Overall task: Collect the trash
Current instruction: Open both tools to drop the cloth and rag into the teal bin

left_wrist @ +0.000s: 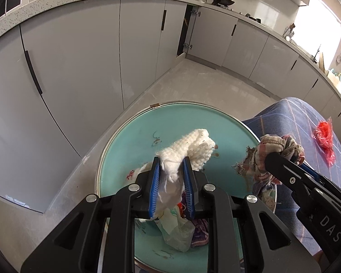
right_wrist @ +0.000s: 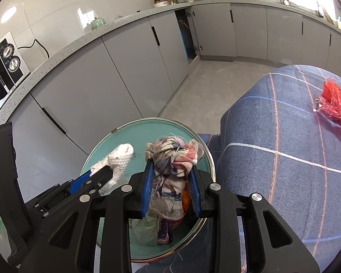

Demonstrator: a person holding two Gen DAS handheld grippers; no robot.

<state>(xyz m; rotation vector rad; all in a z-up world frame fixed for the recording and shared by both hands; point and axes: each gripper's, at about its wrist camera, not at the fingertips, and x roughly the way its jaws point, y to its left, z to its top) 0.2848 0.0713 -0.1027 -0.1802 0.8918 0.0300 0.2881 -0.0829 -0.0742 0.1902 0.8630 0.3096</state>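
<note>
My left gripper [left_wrist: 171, 161] is shut on a white knitted rag [left_wrist: 194, 145], held over the round teal bin [left_wrist: 125, 141] with a metal rim. My right gripper [right_wrist: 171, 166] is shut on a bundle of checked and striped cloth scraps [right_wrist: 174, 157], also above the bin [right_wrist: 145, 129]. In the left wrist view the right gripper [left_wrist: 282, 157] comes in from the right with its cloth bundle [left_wrist: 261, 157]. The right wrist view shows the left gripper [right_wrist: 108, 169] beside mine with the white rag [right_wrist: 120, 157]. Plastic wrap [left_wrist: 178, 232] and a purple cloth [left_wrist: 200, 232] lie inside the bin.
A crumpled red plastic bag [right_wrist: 334, 104] lies on the blue checked cloth [right_wrist: 284, 136] to the right of the bin. Grey kitchen cabinets [left_wrist: 79, 68] curve around on the left and behind. One cabinet door [right_wrist: 185, 36] stands ajar. Grey floor [right_wrist: 204, 91] lies between.
</note>
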